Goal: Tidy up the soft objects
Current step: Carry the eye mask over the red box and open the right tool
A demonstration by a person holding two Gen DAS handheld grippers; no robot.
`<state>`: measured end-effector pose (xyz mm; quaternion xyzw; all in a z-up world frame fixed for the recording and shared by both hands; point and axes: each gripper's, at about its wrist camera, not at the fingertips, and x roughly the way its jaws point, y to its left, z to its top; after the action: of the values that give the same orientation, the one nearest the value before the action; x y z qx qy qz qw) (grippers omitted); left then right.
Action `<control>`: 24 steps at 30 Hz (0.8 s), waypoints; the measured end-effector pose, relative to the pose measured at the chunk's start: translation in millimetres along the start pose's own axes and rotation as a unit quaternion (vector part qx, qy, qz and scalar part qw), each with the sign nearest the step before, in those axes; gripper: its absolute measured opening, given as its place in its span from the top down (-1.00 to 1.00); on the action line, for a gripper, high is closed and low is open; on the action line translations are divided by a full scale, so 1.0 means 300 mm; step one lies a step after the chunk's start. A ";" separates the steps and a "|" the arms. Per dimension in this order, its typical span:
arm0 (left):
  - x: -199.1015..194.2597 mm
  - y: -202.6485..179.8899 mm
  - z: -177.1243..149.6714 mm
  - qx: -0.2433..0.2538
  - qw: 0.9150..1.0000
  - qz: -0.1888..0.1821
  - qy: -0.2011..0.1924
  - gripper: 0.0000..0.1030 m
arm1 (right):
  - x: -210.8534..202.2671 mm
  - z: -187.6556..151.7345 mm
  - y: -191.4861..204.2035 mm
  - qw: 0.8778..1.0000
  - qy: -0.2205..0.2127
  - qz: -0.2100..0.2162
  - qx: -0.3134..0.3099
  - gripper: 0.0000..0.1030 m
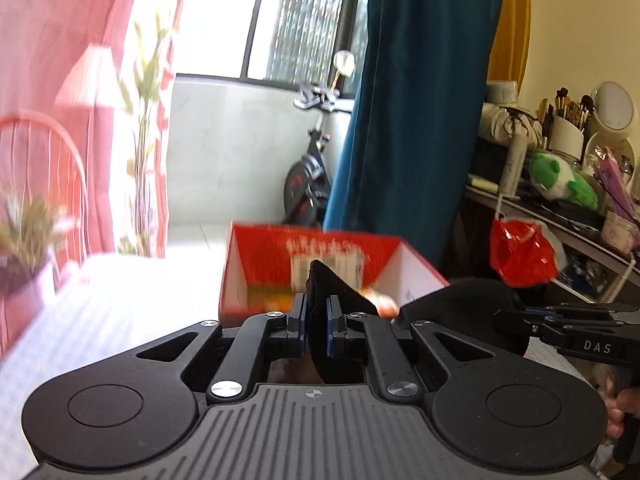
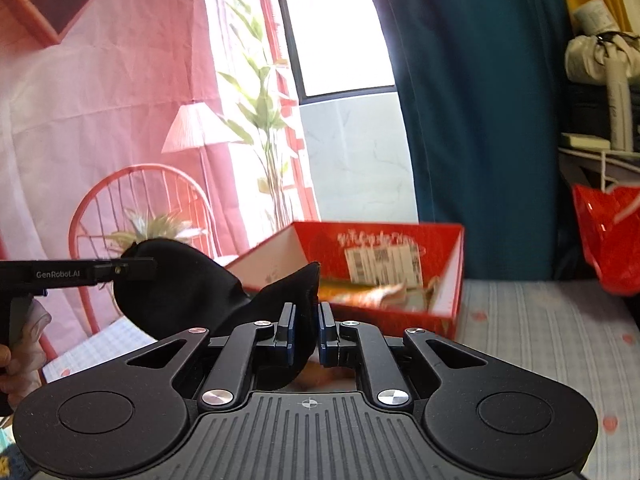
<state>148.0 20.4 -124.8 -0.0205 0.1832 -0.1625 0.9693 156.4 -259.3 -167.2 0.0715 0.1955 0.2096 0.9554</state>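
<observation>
Clenched on one black cloth [image 2: 188, 284], the left gripper [image 1: 319, 320] and right gripper [image 2: 307, 326] hold it mid-frame before the red box [image 2: 452, 276]; uneven release could drape it over the rim.

A: Cloth [image 2: 192, 292] held between both tools: plain black. Pads [image 1: 332, 330] on the fingers: blue.

B: Box [image 2: 450, 280]: red outside, white on the inner side walls, red back panel with pale lettering and a white striped label. Orange and yellow things inside, blurred.

A: Bedcover [image 2: 540, 340]: pale grid with small red spots.

B: Curtain [image 1: 416, 100]: deep teal. Backdrop [image 2: 100, 120]: pink-red print. Bag [image 1: 520, 256]: shiny red. Plush toy [image 1: 560, 176]: green and white.
</observation>
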 end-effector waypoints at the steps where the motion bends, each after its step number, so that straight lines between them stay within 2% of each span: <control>1: 0.020 -0.006 0.023 0.008 1.000 0.004 -0.005 0.80 | 0.021 0.022 -0.006 1.000 0.001 -0.003 -0.006 0.81; 5: 0.118 -0.023 0.112 0.035 0.999 0.023 -0.019 0.80 | 0.128 0.111 -0.039 0.999 0.016 -0.011 -0.027 0.81; 12: 0.342 -0.025 0.226 0.088 0.995 0.053 -0.018 0.80 | 0.356 0.220 -0.114 0.996 0.048 -0.043 -0.056 0.81; 18: 0.538 0.008 0.271 0.106 0.992 0.063 0.008 0.80 | 0.541 0.270 -0.177 0.991 0.076 -0.073 -0.077 0.80; 24: 0.698 0.042 0.264 0.103 0.991 0.068 0.052 0.79 | 0.688 0.305 -0.225 0.986 0.104 -0.092 -0.088 0.80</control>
<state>364.9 -37.0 -125.2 0.1003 0.2166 -0.1146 0.9643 390.9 -236.7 -169.2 -0.0537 0.2803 0.1433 0.9476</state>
